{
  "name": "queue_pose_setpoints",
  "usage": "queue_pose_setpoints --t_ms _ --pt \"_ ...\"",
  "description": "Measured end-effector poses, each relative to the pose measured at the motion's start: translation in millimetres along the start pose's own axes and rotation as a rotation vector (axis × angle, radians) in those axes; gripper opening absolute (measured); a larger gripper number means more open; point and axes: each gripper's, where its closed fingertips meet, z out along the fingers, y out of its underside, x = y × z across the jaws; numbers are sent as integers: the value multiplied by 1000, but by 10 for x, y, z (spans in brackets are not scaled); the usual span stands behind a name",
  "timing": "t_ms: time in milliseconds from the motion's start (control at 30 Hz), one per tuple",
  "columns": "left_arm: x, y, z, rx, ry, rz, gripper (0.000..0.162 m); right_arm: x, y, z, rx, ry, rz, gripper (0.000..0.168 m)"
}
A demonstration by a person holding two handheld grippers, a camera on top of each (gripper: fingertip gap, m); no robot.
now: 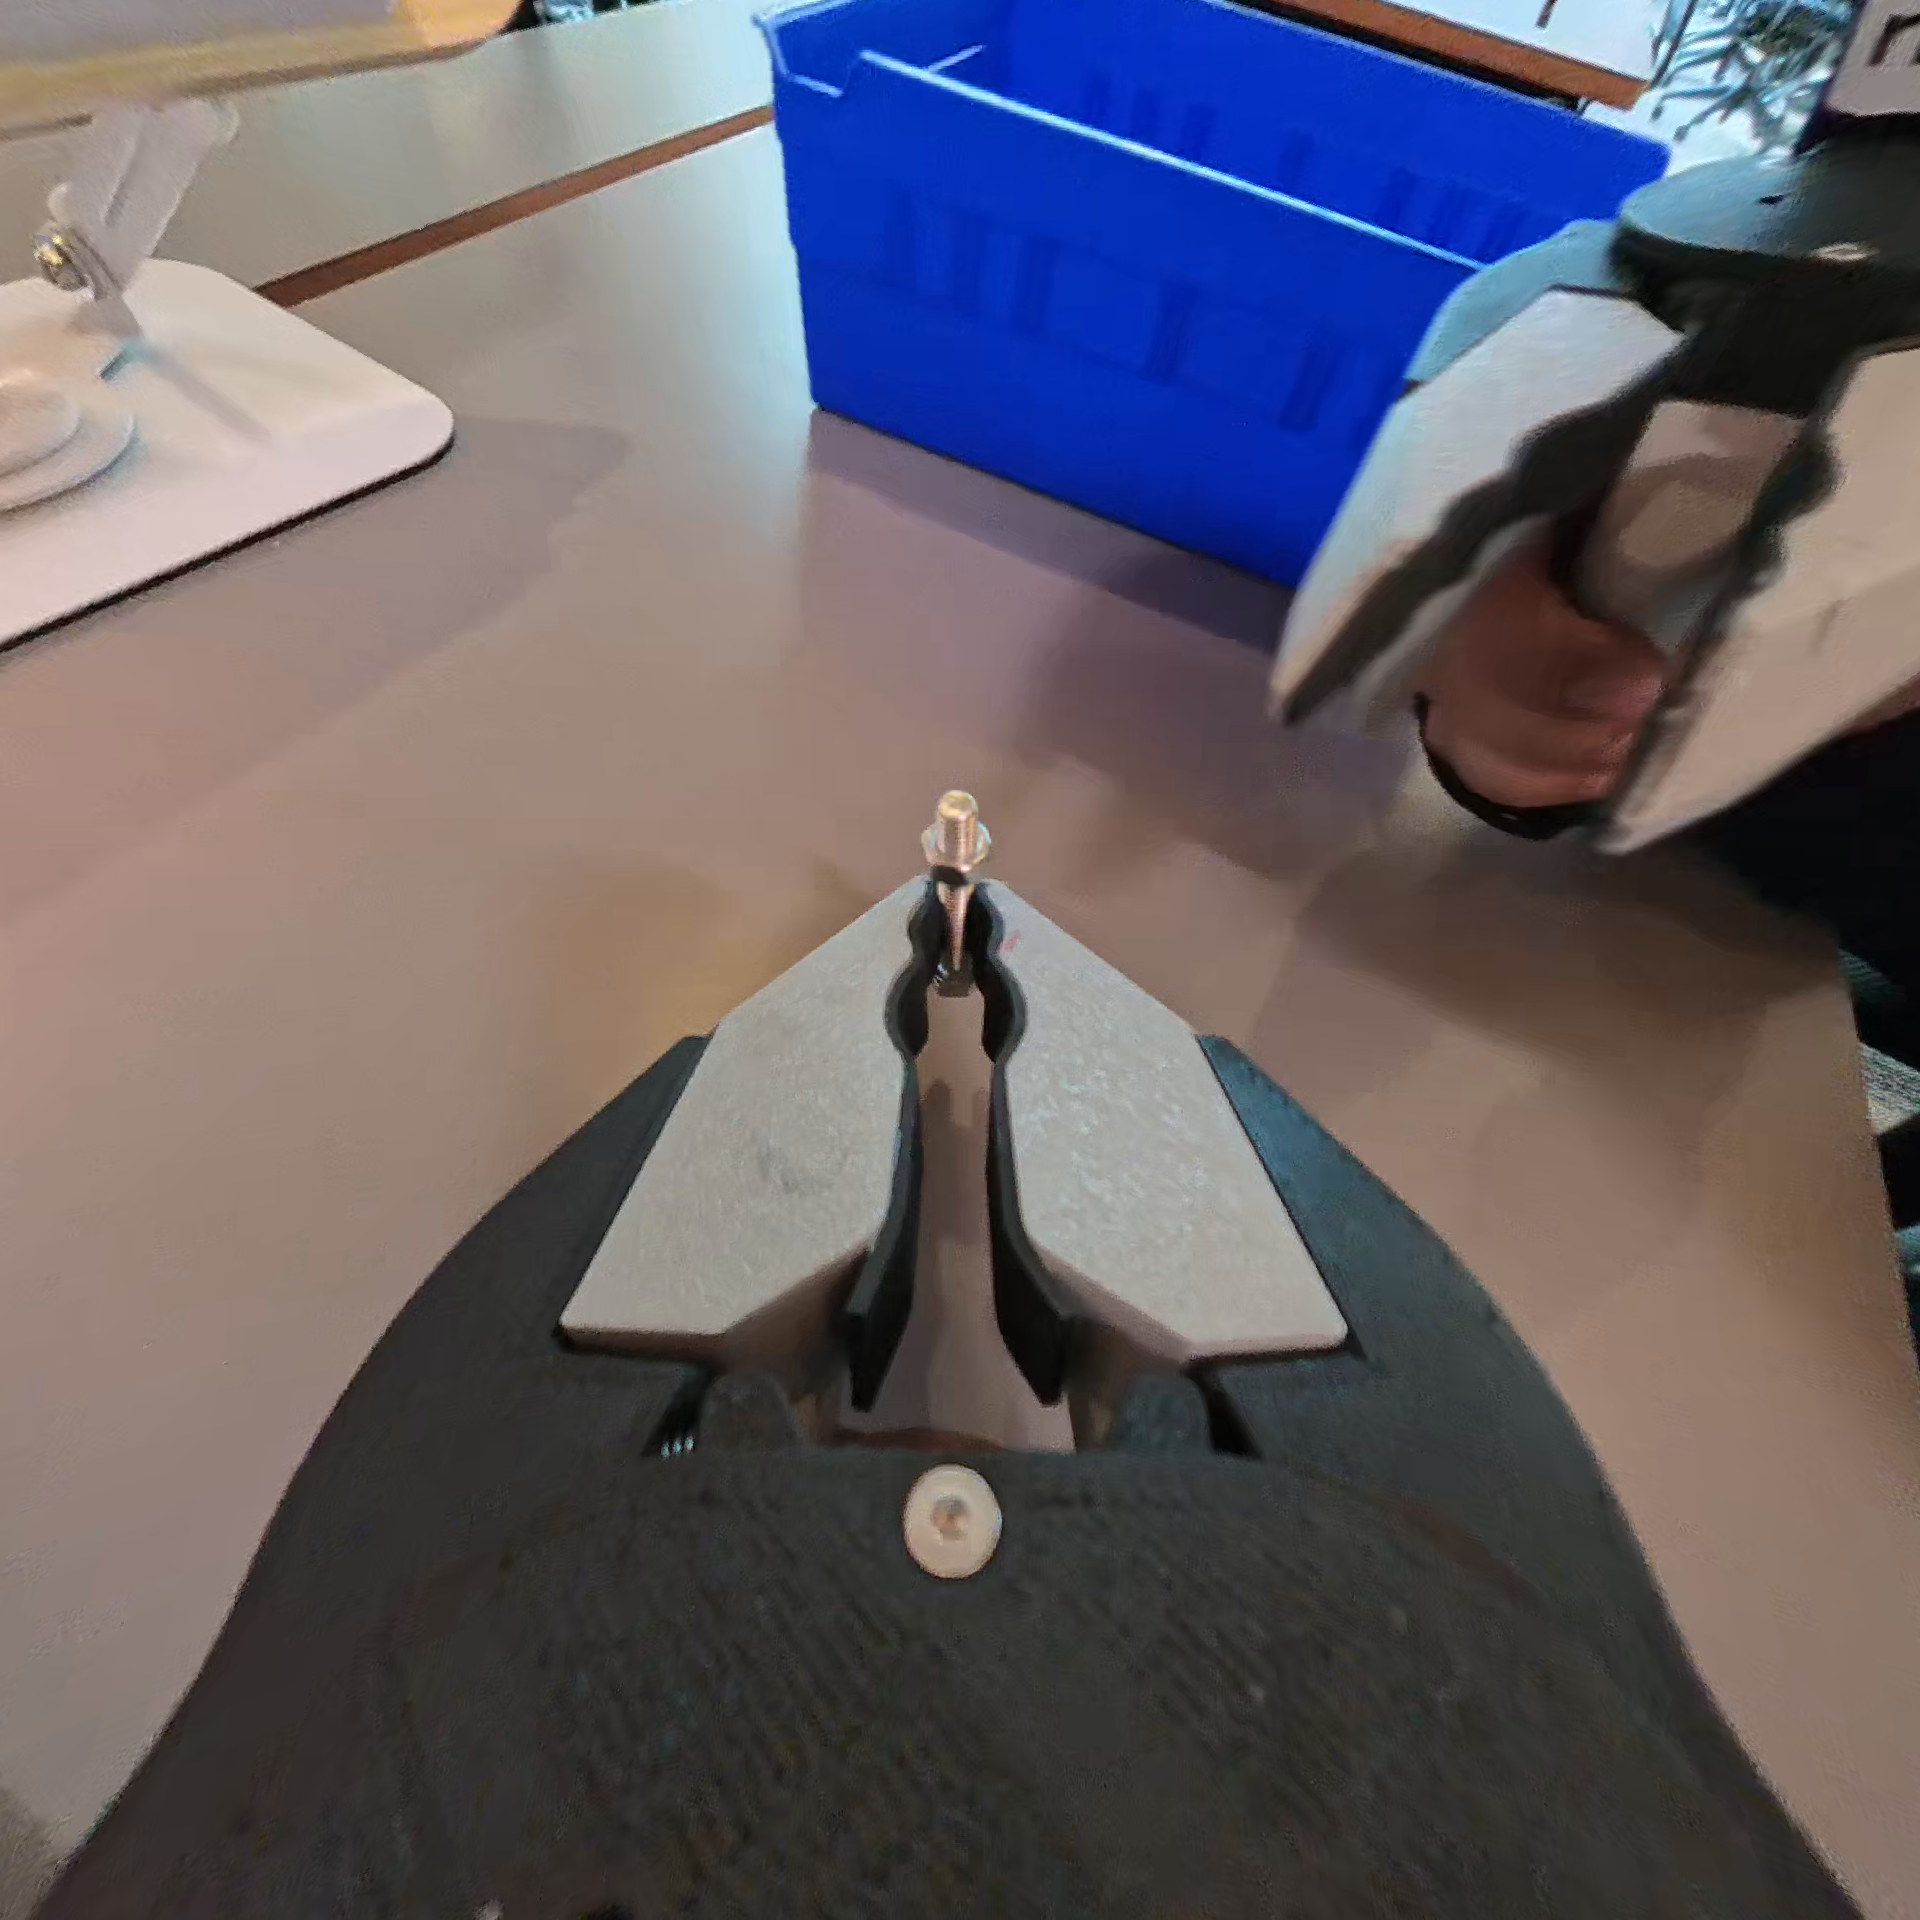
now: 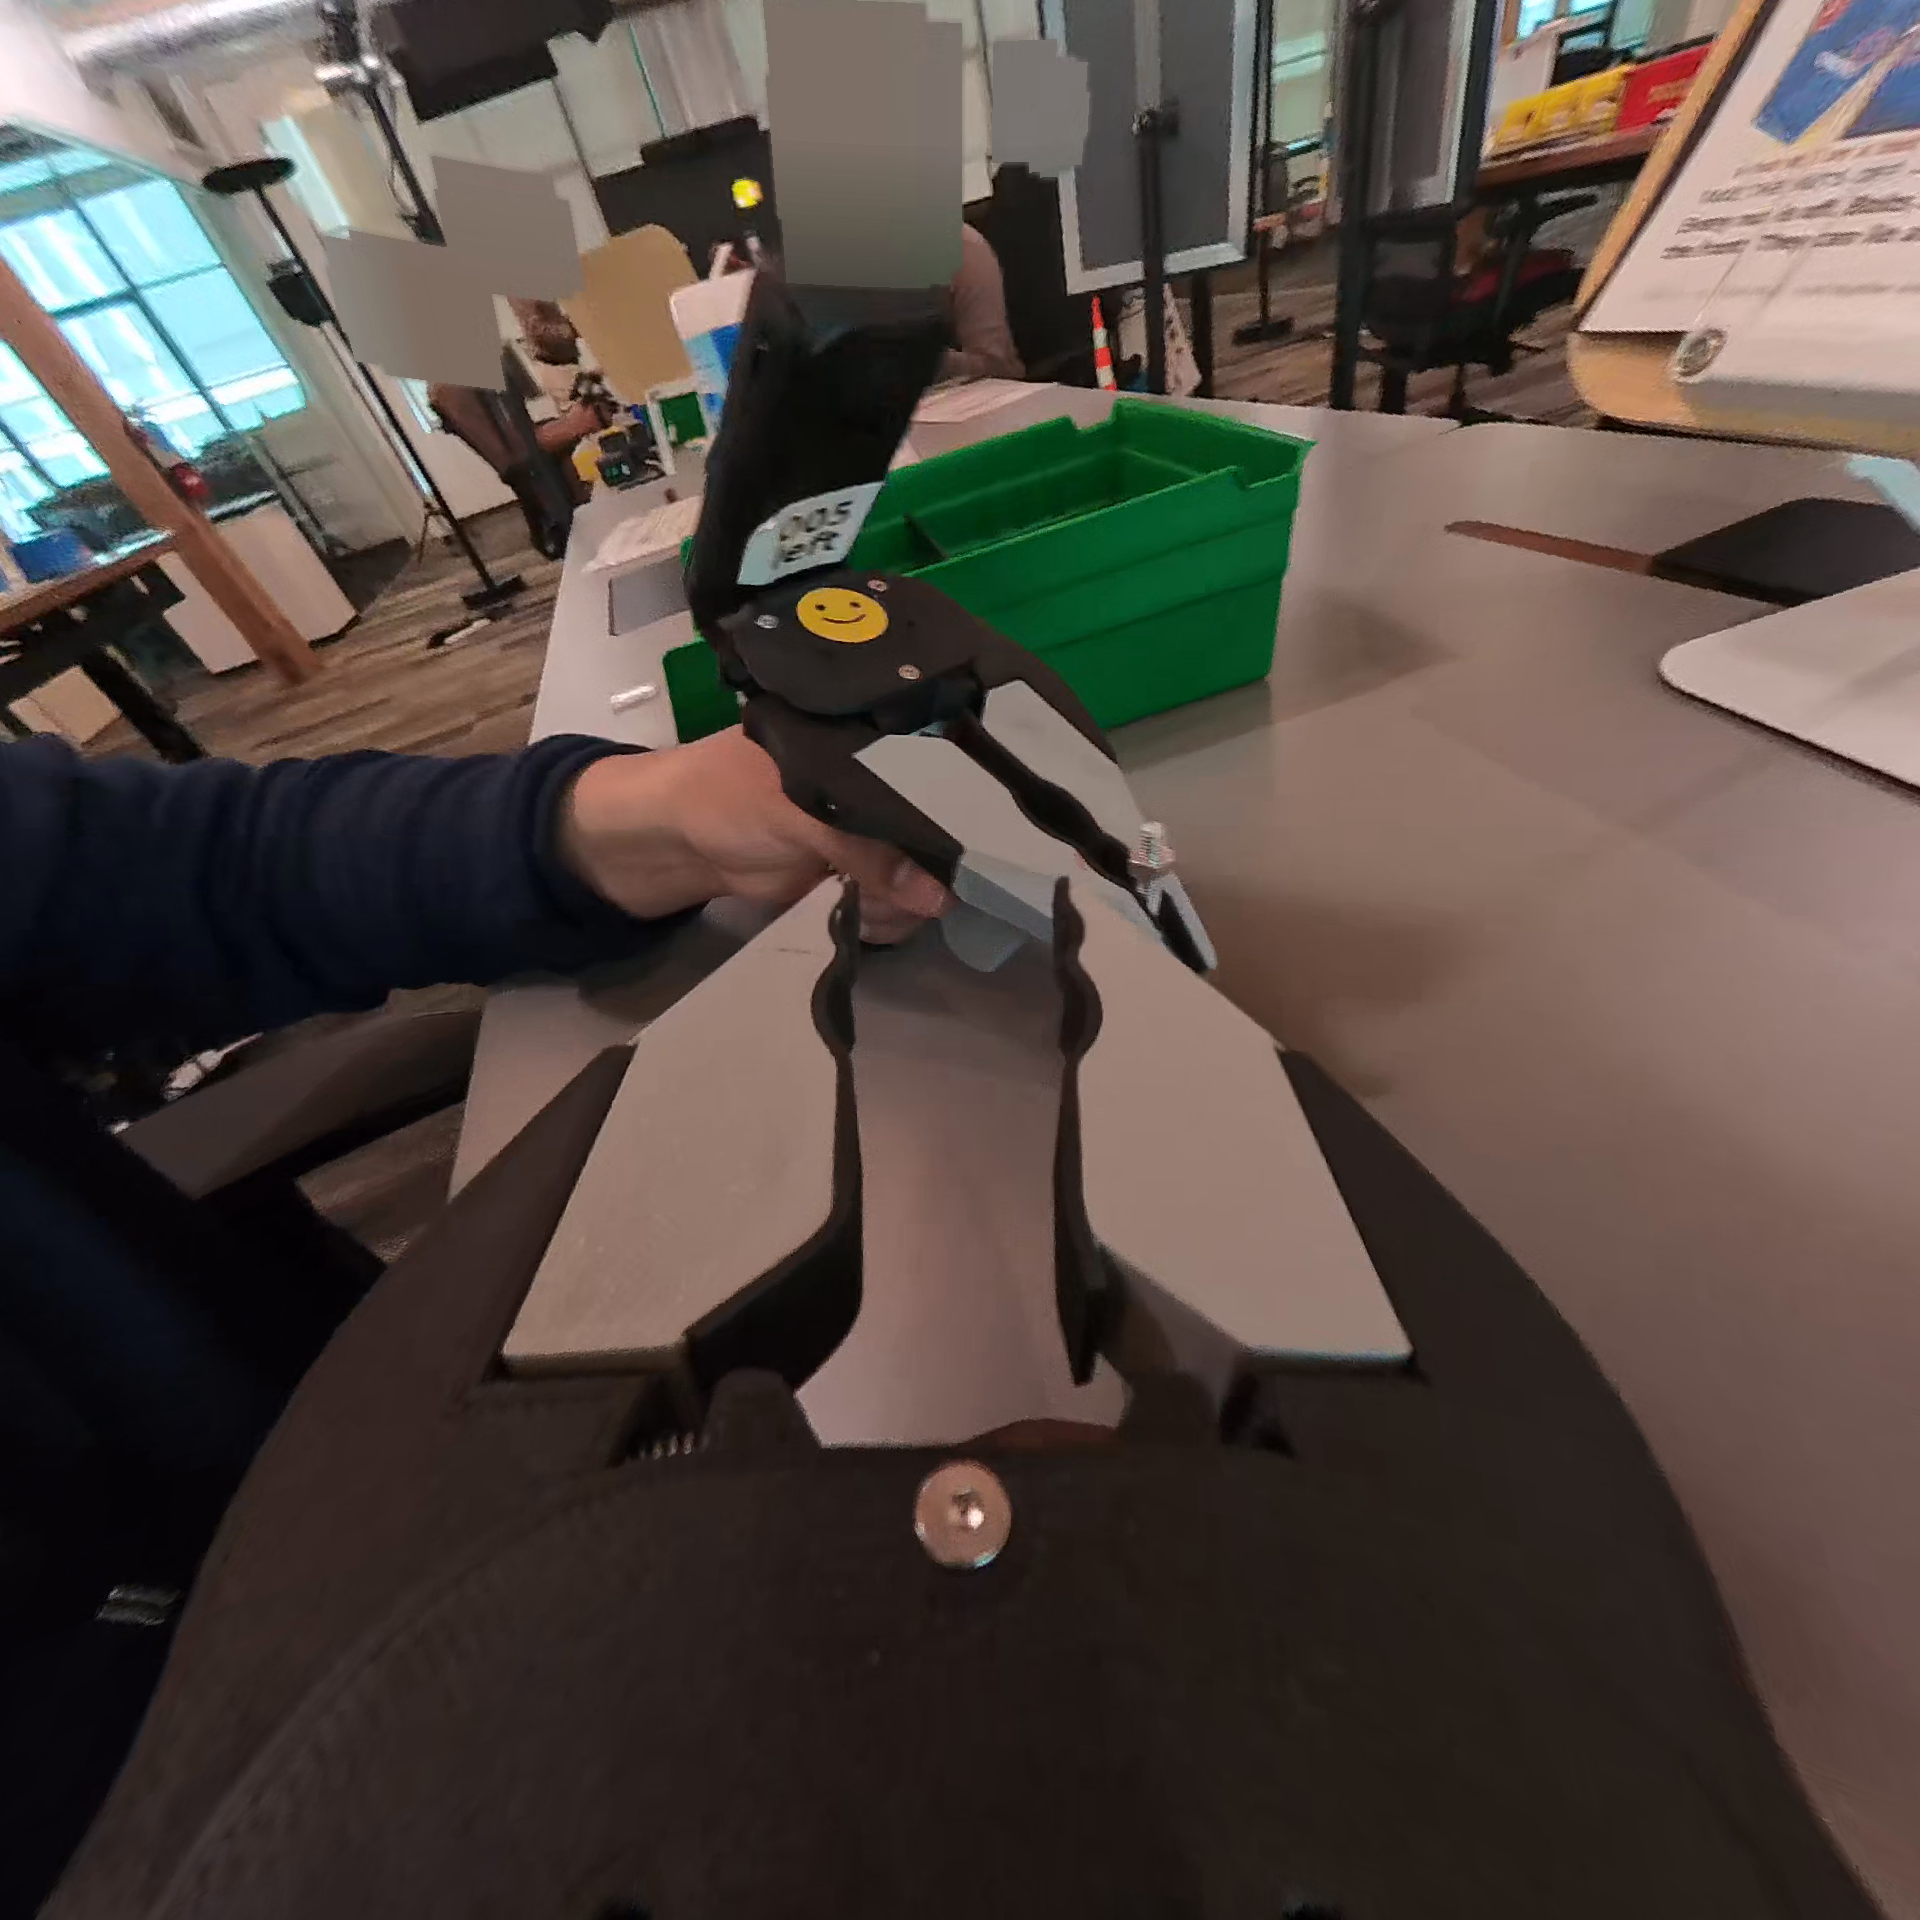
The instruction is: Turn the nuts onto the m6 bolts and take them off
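Observation:
My left gripper (image 1: 954, 902) is shut on a small silver bolt (image 1: 953, 914), held upright between the fingertips. A hex nut (image 1: 956, 837) sits on the bolt near its top end. In the right wrist view the left gripper (image 2: 1164, 888) shows from the side, with the bolt and nut (image 2: 1151, 854) sticking up out of its tips. My right gripper (image 2: 956, 914) is open and empty, its tips just short of the left gripper. In the left wrist view the right gripper (image 1: 1340, 644) shows at the right, blurred, above the table.
A blue bin (image 1: 1091, 312) stands behind on the grey table (image 1: 623, 727). A white stand base (image 1: 208, 447) is at the left. In the right wrist view a green bin (image 2: 1122, 561) stands behind, and a white base (image 2: 1808, 665) and a sign board (image 2: 1766, 208) at the right. Some 8 centimetres of space lies between my two pairs of fingers.

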Motion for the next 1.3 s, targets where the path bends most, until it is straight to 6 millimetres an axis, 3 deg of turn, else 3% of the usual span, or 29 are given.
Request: queue_pose_setpoints --t_ms 133,233,400,533,633,733,867,933,1000,1067,1133,1200,1300 --pt "361 -70 57 18 103 49 3 176 100 39 -53 96 14 37" --pt "554 -85 91 17 135 92 3 189 183 68 -100 120 -28 9" --pt "524 -47 111 5 123 85 3 232 236 77 -141 167 -59 6" --pt "413 -70 106 23 86 45 12 439 215 -19 -140 308 -93 6" --pt "310 -54 102 11 48 24 26 448 102 -110 -88 354 -134 7" --pt "275 0 127 -14 42 19 29 368 -111 -235 -31 400 -193 6" --pt "273 6 124 -19 38 26 28 222 -603 -632 34 513 -335 7" --pt "274 13 123 -23 33 36 27 273 -890 -1011 64 634 -395 7" --pt "286 18 129 -28 33 43 26 453 -1076 -1448 59 774 -410 7" --pt "299 24 134 -32 33 53 26 766 -1075 -1852 7 895 -363 7" --pt "314 32 142 -38 33 65 25 1151 -835 -2143 -114 971 -238 7" --pt "318 41 149 -43 30 72 25 1393 -620 -2328 -214 1030 -136 32" --pt "312 42 152 -45 30 67 25 1207 -768 -2162 -148 976 -201 32"
